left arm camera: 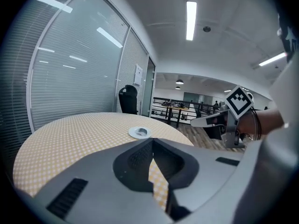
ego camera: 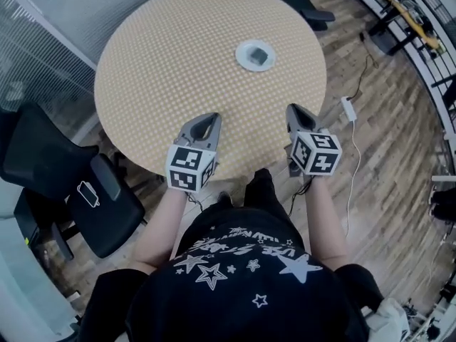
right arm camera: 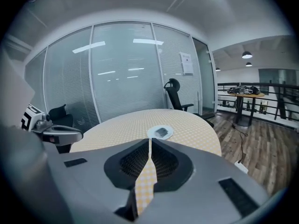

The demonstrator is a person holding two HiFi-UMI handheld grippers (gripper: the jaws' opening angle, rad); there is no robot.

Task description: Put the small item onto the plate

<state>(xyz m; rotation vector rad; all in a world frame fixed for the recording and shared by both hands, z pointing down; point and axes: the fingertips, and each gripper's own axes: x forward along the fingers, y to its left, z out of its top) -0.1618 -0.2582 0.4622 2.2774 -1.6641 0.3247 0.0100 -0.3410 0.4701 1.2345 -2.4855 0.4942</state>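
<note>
Grey left tongs (ego camera: 211, 117) and right tongs (ego camera: 293, 109) hover closed above table (ego camera: 178, 63).

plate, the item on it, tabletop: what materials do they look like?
Plate: white, matte, thin; paper or plastic, unclear. Small item: grey, dull block; too small to tell. Tabletop: fine yellow-white check, likely a cloth or printed cover.

The head view looks steeply down from above the near edge of the table (ego camera: 178, 63), holding its whole round top, with the plate (ego camera: 255, 55) toward the far side. Both gripper views sit low at that near edge, facing across the top to the plate, well off. The left one catches the right gripper (left arm camera: 196, 122) at its right; the right one, the left gripper (right arm camera: 74, 135) at its left. All three share tabletop and plate.
</note>
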